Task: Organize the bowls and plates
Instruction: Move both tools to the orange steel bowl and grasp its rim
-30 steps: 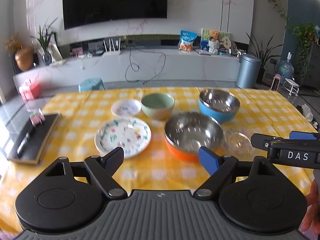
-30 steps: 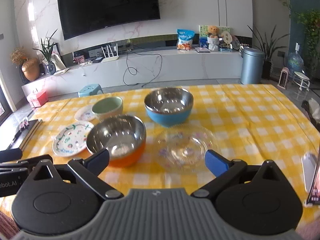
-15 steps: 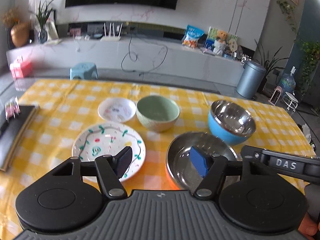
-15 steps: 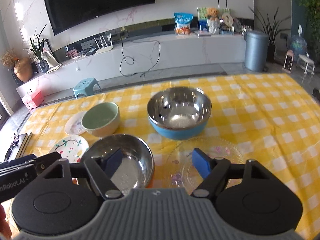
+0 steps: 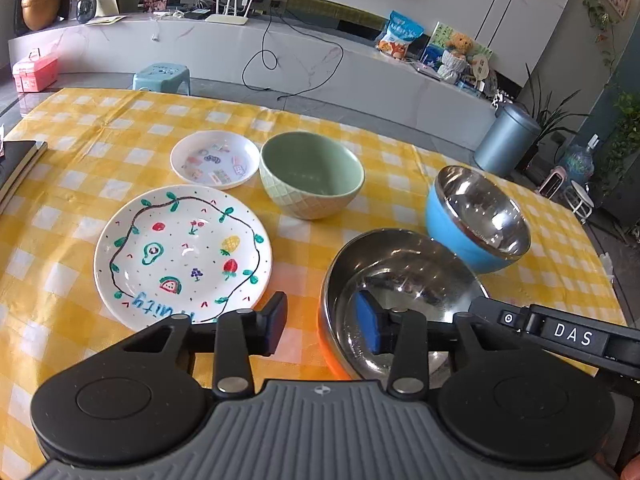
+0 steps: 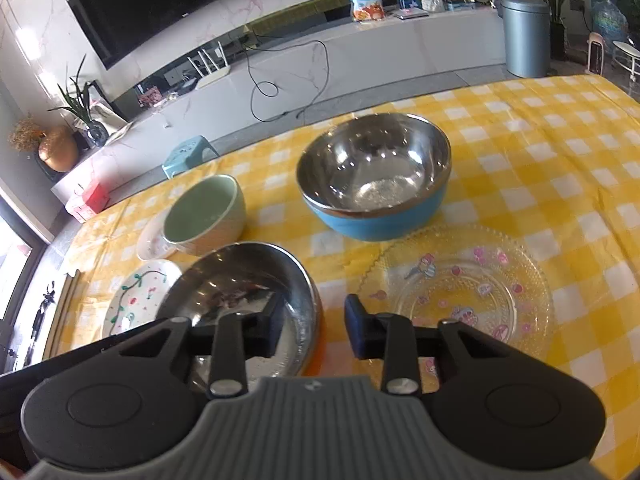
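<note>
On checked tabletop (image 5: 360, 128) | round steel-lined orange bowl (image 5: 396, 276) | left claw (image 5: 322, 320), right claw (image 6: 314, 326): both part-open, straddling opposite rims

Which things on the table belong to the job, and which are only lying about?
Belong to the job:
orange steel bowl
blue steel bowl
green ceramic bowl
fruit-painted plate
small white plate
clear glass plate

Only lying about:
black book at the table's left edge
yellow checked tablecloth
</note>
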A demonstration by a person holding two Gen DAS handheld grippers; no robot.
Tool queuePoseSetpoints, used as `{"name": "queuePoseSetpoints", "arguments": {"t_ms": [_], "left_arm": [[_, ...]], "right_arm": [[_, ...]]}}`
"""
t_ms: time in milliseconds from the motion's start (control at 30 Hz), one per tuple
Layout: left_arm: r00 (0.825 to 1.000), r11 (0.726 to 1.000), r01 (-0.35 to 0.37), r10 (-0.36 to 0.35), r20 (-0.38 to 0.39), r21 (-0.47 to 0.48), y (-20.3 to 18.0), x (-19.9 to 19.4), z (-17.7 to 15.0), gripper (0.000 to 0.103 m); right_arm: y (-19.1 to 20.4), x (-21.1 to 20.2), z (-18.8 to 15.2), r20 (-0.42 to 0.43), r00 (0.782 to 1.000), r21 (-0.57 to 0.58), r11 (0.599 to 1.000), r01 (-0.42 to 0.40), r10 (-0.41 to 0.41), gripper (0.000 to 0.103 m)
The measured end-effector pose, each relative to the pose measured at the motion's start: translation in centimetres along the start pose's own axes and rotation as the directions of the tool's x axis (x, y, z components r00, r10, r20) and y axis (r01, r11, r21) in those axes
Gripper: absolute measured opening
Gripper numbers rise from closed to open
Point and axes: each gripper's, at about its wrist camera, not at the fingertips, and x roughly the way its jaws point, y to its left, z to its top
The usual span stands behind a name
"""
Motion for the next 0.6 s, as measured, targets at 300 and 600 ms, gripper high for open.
{"name": "queuePoseSetpoints", "arguments": {"t_ms": [300,600], "left_arm": [[0.999,1.000,0.019,-0.018,-0.044,0.020,-0.6,1.0,-0.6,0.028],[0.999,0.999,0.020,-0.018,-0.032,0.048,-0.8,0.0,-0.8,0.016]], "right_arm": [[-0.3,1.3,-0.7,-0.054,0.998,0.018,1.000,-0.014,0.015,0.013],[-0.1,0.8,-0.9,-0.052,0.999,0.008,1.000,0.001,-0.001,0.011]]}}
